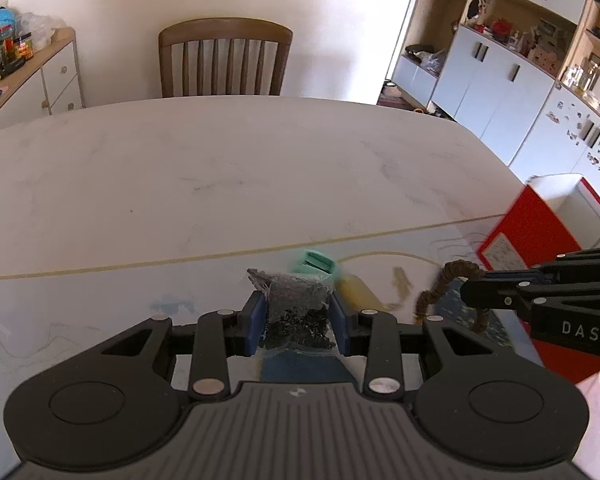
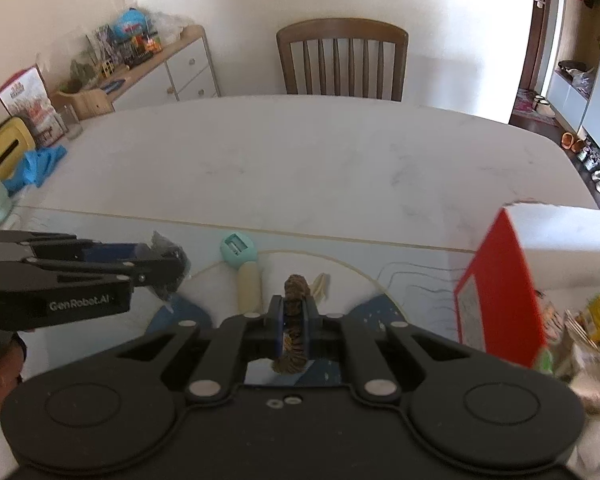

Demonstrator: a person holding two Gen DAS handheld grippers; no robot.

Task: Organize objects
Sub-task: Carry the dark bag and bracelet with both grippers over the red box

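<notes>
My left gripper (image 1: 299, 322) has its blue pads pressed on a small clear bag (image 1: 300, 300) of dark bits, held just above the near part of the table (image 1: 260, 160). My right gripper (image 2: 294, 320) is clamped nearly fully closed on a brown furry ring (image 2: 296, 286), which curls out past the fingertips and hangs below them. Between the two, lying on the pale mat (image 2: 400, 268), is a mint-green and cream tool (image 2: 242, 260), its green head pointing to the far side. On the right stands a red and white box (image 2: 500, 280), with a heap of packets (image 2: 592, 344) beyond it at the right edge. A wooden chair (image 1: 225, 60) sits at the far side of the table.
</notes>
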